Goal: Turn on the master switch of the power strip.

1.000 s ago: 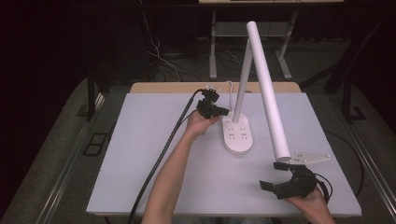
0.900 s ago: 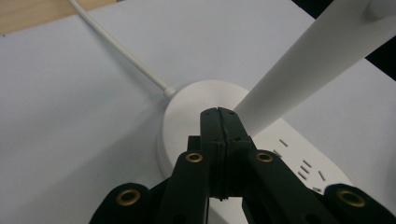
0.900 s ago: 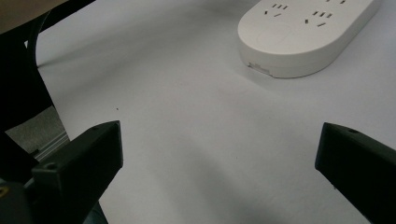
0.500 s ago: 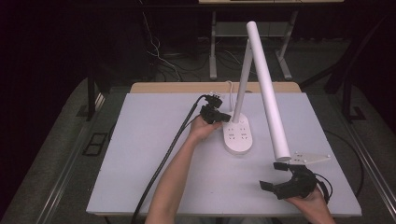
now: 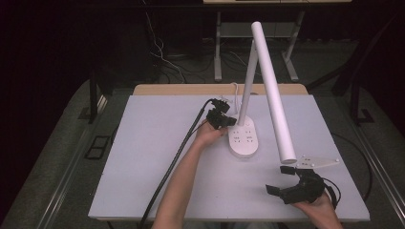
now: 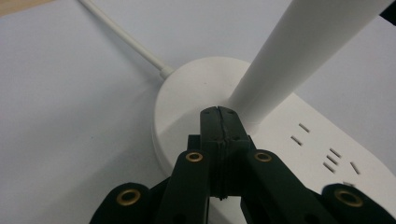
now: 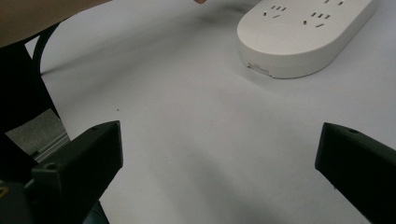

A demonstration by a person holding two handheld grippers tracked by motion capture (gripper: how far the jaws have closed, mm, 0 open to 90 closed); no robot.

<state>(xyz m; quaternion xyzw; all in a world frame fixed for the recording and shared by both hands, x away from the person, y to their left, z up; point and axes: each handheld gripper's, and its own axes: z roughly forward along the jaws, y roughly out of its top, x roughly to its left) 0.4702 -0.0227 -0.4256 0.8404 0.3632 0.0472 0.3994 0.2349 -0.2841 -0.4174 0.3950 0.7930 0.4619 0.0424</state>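
Left gripper (image 5: 228, 121) has crept right over the last second, from just short of the lamp base (image 5: 242, 138) to its far-left edge. Jaws are pressed together, nothing between them. In the left gripper view the tips (image 6: 218, 122) sit on the base's top, right at the foot of the white stem (image 6: 299, 56). I can't tell whether they're pressing down or only touching.

My read: this is a closed-tip poke, not a grasp. It's probably going for a switch or touch pad near the stem, or pinning the base. No button is visible there, so that's a guess.

Left forearm (image 5: 184, 176) runs up from the near edge of the table (image 5: 143, 157), angled right, wrist bent towards the lamp. Its black cable (image 5: 176, 157) trails back alongside.

The lamp is centre-far on the table. Its base is flat, with socket slots (image 7: 299, 13) on top. The white cord (image 6: 123, 39) exits at the far side. The tube head (image 5: 274, 95) slopes down to the right, its low end above the right gripper.

Right gripper (image 5: 282, 180) hasn't moved: parked near-right on the table, well clear of the base. Jaws are spread wide and empty, aimed left across the bare tabletop. The hand (image 5: 317, 207) holds it from the near edge.
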